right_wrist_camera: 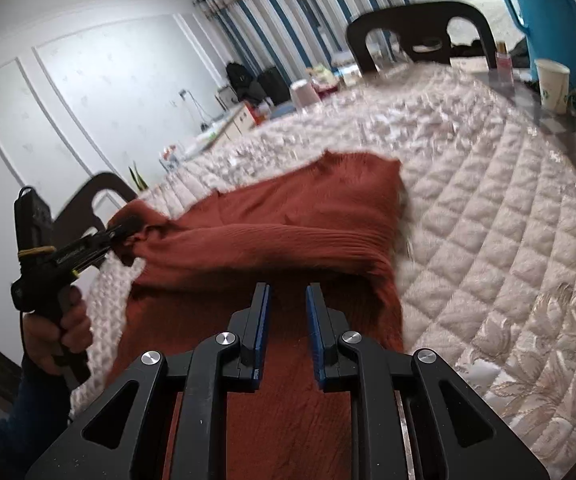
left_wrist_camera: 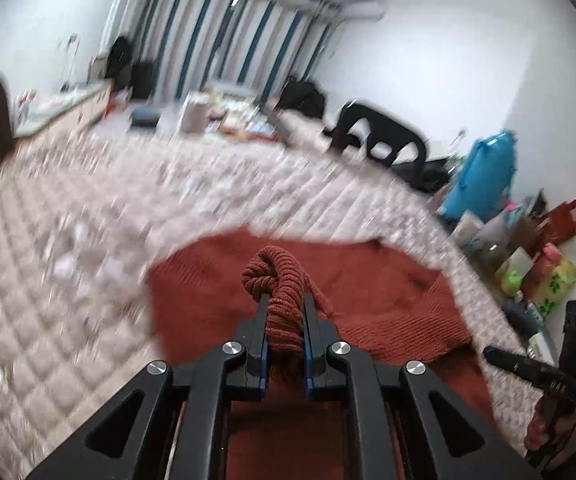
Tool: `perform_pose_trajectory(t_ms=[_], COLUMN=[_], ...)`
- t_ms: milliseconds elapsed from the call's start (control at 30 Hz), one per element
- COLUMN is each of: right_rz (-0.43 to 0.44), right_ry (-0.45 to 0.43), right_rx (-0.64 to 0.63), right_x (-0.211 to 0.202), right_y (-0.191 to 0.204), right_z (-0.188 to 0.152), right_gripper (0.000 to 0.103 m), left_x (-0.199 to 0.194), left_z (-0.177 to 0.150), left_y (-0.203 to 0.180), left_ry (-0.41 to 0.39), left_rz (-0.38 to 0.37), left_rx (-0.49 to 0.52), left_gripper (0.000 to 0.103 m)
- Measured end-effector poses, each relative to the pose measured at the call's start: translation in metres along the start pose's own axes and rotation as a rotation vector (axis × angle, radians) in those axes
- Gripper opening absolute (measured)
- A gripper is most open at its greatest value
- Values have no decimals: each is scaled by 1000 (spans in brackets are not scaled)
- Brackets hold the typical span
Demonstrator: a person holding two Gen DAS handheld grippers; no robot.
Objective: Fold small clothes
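The left tool was clamped on the bunched sleeve end of the rust sweater, spread mid-frame on the quilted desk; the right tool stood apart, empty; the thin bunch could slip free, spoiling the fold.

Ribbed, matt knit sweater lies on a quilted, faintly glossy cloth cover.

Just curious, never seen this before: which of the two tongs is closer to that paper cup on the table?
Right. The right tongs hover open over the rust-red sweater, on the paper cup side; the left tongs, gripping the sleeve, sit farther away.
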State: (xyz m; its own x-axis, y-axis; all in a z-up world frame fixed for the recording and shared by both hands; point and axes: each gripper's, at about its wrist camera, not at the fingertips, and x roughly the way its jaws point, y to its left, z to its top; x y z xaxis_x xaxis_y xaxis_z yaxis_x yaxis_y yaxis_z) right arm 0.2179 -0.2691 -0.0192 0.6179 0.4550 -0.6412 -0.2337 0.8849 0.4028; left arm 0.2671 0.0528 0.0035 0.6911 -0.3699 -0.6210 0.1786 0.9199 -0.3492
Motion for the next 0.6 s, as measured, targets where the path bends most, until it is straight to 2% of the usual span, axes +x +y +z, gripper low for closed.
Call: perform_pose_trajectory(t_ms=[67,133,200,333,400,533,600], right_rz=[-11,-18,-20,-24,-31,-86,-110], right_ry=[44,61,53,-6,-35,-52,-38], right_rx=[1,4,0,-13,-20,-15,8], right_x=[9,12,8,-5,-8,6,21], right_y=[-2,-4,-4,-1,-1,-10,-20], right_z=[-3,-5,-5,6,18,47,62], right_gripper=[19,19,19,19,19,19,27], left_x=[10,13,7,-3,1,26,36], left_z=[-14,-25,-27,-16,-9,-1,0], left_y=[12,18,20,21,19,21,24], left_ry=[65,90,81,50,62,133,177], left_rz=[4,-2,-25,-62,-73,-86,-85], left_rx=[-34,-57,-68,-70,-69,-99,-117], left_gripper=[16,20,23,42,46,46,46])
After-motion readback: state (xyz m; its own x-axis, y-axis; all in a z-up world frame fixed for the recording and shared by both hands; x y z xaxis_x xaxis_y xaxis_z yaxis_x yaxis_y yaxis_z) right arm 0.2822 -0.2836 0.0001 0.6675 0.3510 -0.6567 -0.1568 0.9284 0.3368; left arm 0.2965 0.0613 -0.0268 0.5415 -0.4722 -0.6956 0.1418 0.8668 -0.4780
